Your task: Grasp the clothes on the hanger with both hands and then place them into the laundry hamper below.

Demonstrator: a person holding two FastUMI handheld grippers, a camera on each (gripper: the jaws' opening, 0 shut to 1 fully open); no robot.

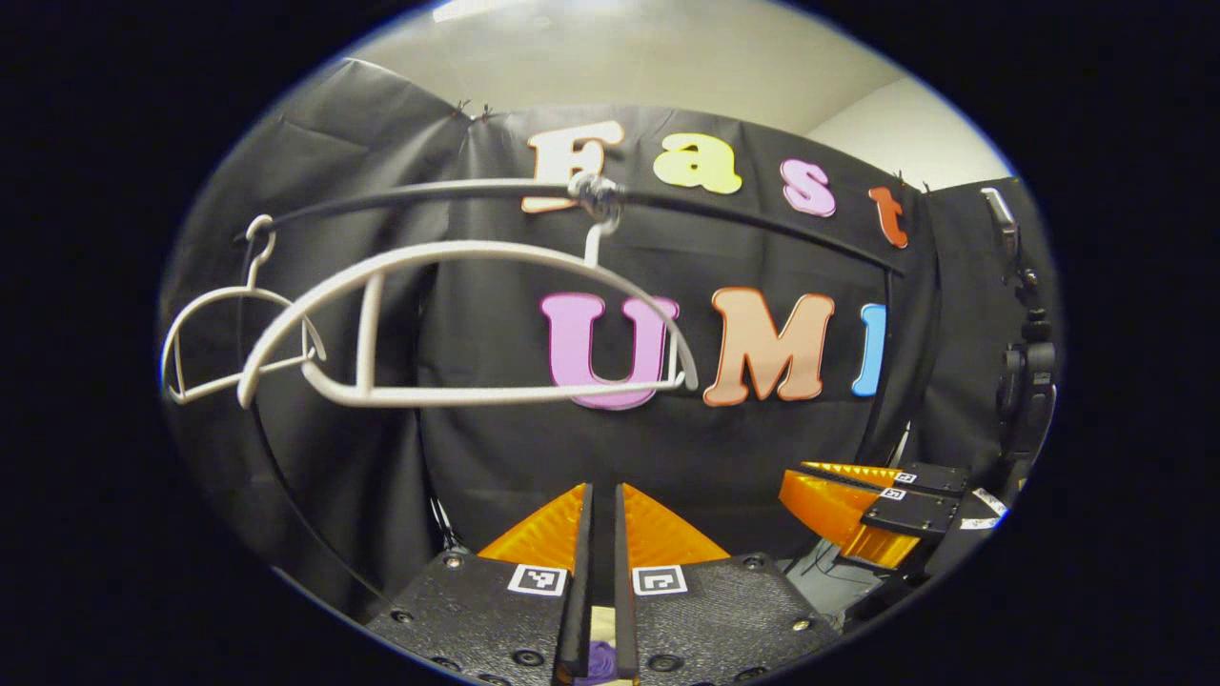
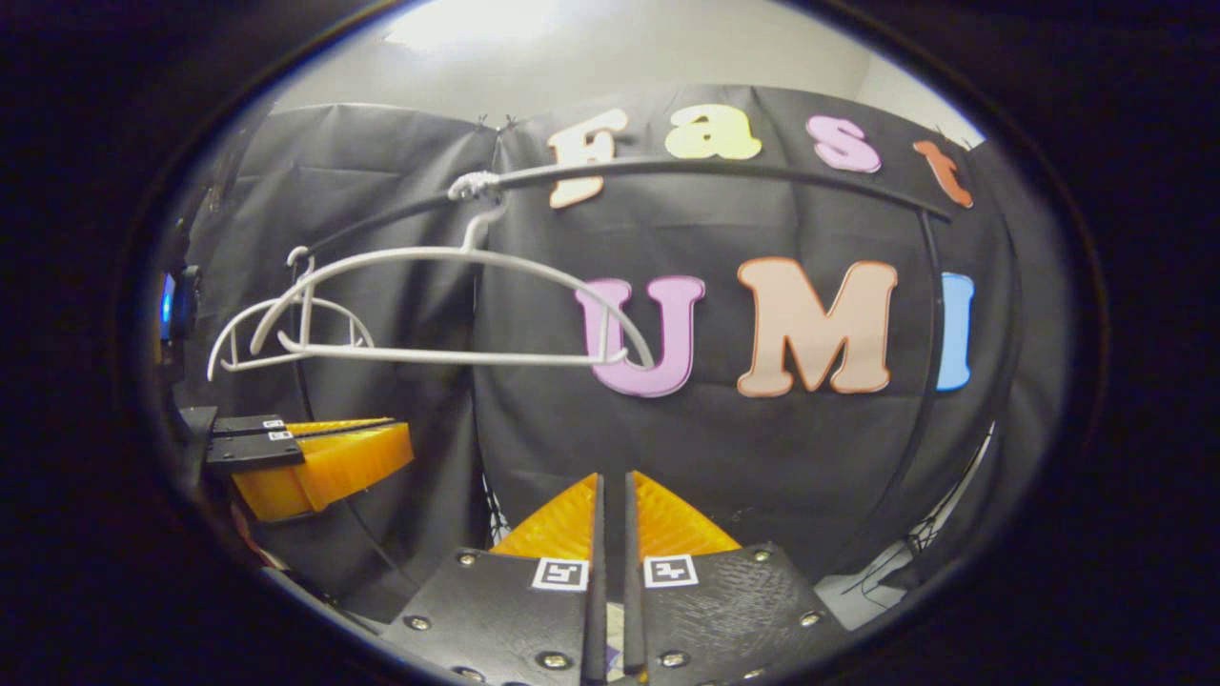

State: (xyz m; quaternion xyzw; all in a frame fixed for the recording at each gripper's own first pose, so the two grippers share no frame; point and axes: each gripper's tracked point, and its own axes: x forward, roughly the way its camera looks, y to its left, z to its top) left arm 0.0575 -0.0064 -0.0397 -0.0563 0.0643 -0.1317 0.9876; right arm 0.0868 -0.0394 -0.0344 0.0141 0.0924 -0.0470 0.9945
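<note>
Two bare white hangers hang from the black rail (image 1: 743,214): a near one (image 1: 457,395) and a smaller, farther one (image 1: 217,298) to its left. In the right gripper view the near hanger (image 2: 457,357) and the far hanger (image 2: 238,333) hang from the same rail (image 2: 715,170). No garment hangs on either. My left gripper (image 1: 600,491) points up toward the near hanger, its fingers pressed close together; a small purple bit at their base is too small to identify. My right gripper (image 2: 610,478) is shut too, and also appears off to the side (image 1: 805,476). The left gripper (image 2: 396,429) sits lower left.
The black cloth wall stands close behind the rail. A dark camera stand (image 1: 1025,381) rises at the right edge of the left gripper view. A curved black rack post (image 2: 929,381) runs down at the right.
</note>
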